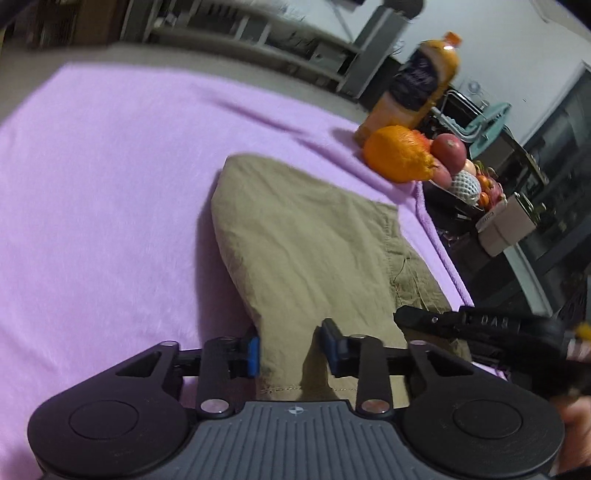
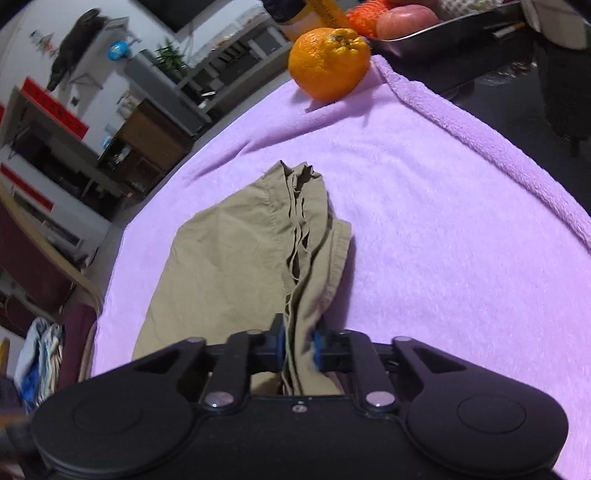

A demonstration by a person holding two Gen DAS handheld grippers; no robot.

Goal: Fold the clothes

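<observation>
A: Where are the khaki trousers (image 2: 236,258) now?

B: I see them on the purple blanket (image 2: 443,240) over the desk, near its right edge, with the orange (image 2: 328,62) at the far corner.

A: And the jaws?

B: My right gripper (image 2: 298,343) pinches a bunched fold. My left gripper (image 1: 290,349) stands narrow around the hem; contact seems likely, but I cannot tell.

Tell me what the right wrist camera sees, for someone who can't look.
The right tongs pinch a bunched fold of tan trousers lying on a purple blanket. A big orange sits at the blanket's far edge, beside a dark tray holding more fruit.
</observation>
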